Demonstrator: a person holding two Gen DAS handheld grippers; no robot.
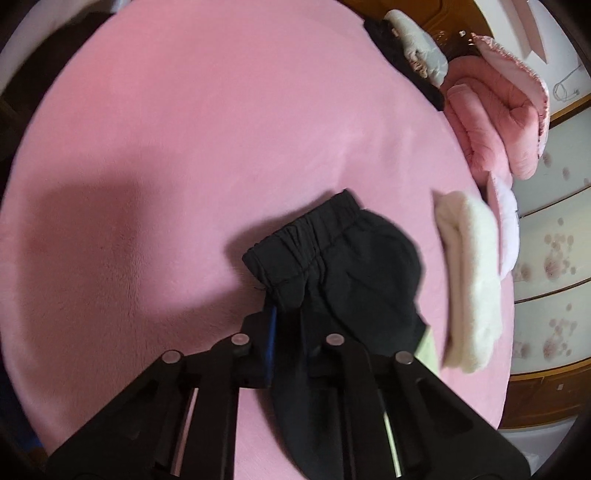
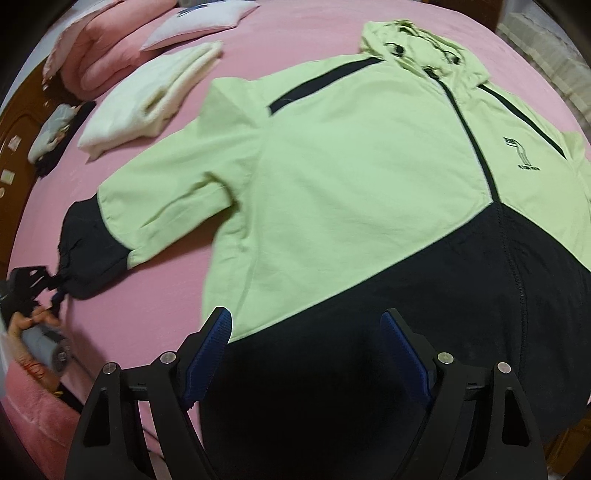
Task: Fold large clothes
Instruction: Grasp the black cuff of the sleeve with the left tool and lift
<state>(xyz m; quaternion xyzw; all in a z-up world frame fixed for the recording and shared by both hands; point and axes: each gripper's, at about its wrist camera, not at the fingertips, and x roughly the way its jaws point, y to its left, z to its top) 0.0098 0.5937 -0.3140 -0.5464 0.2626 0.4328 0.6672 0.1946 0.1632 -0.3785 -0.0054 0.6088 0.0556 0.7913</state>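
A light green and black hooded jacket (image 2: 351, 177) lies front up on the pink bed (image 2: 155, 306). Its left sleeve (image 2: 159, 206) is stretched out, ending in a black elastic cuff (image 2: 88, 254). My left gripper (image 1: 291, 325) is shut on the black cuff (image 1: 325, 258) and holds it low over the bed; it shows at the left edge of the right wrist view (image 2: 55, 288). My right gripper (image 2: 306, 332) is open and empty, its blue pads above the jacket's black hem (image 2: 332, 369).
A folded white garment (image 2: 144, 99) lies beside the sleeve, also in the left wrist view (image 1: 469, 273). A folded pink quilt (image 1: 491, 122) and a pillow (image 2: 199, 22) lie further off. A wooden headboard (image 2: 11, 147) and small dark and grey clothes (image 1: 406, 44) edge the bed.
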